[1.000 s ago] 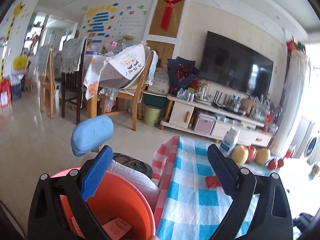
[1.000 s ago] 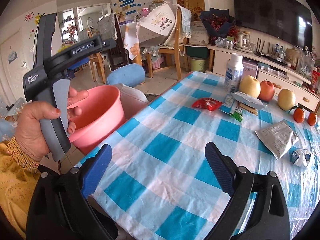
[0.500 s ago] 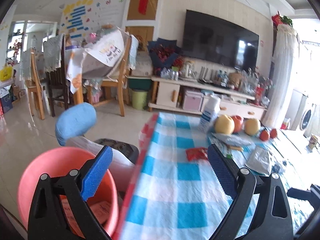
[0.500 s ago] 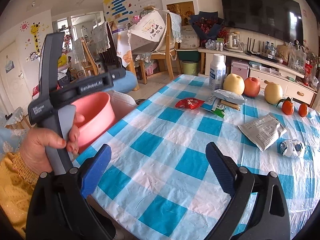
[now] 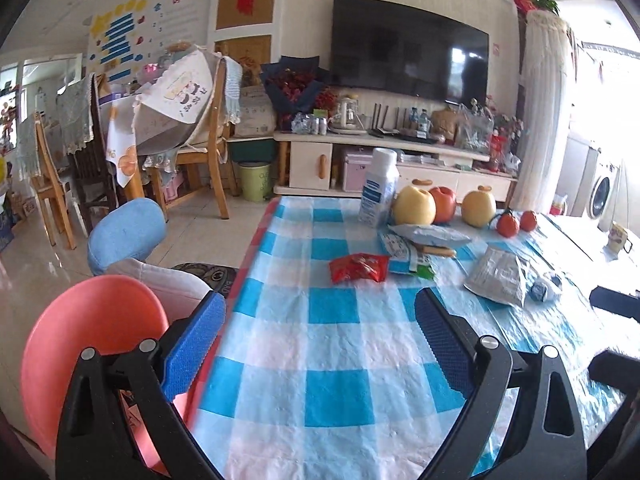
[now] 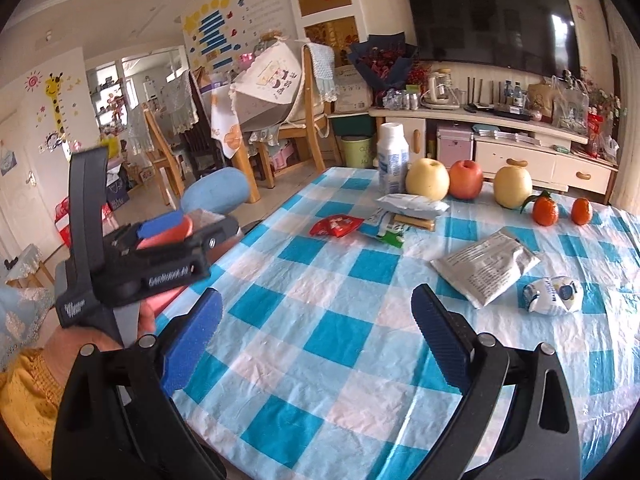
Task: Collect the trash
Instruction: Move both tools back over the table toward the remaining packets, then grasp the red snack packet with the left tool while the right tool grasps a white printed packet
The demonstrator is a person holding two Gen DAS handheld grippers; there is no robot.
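I've got a white bottle [image 6: 393,158] upright at the far edge of the checked tablecloth [image 6: 340,336], two yellow pears [image 6: 427,179] flanking a red apple [image 6: 465,179] just beside it, two small oranges [image 6: 545,210] further right, television [image 5: 410,62] behind.

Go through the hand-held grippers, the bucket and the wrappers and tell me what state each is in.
Left hand-held gripper: open, empty.
Right hand-held gripper: open, empty.
Pink bucket: upright beside table, paper inside.
Red wrapper: flat on tablecloth.
Silver packet: flat, crumpled.
White bottle: upright, capped.
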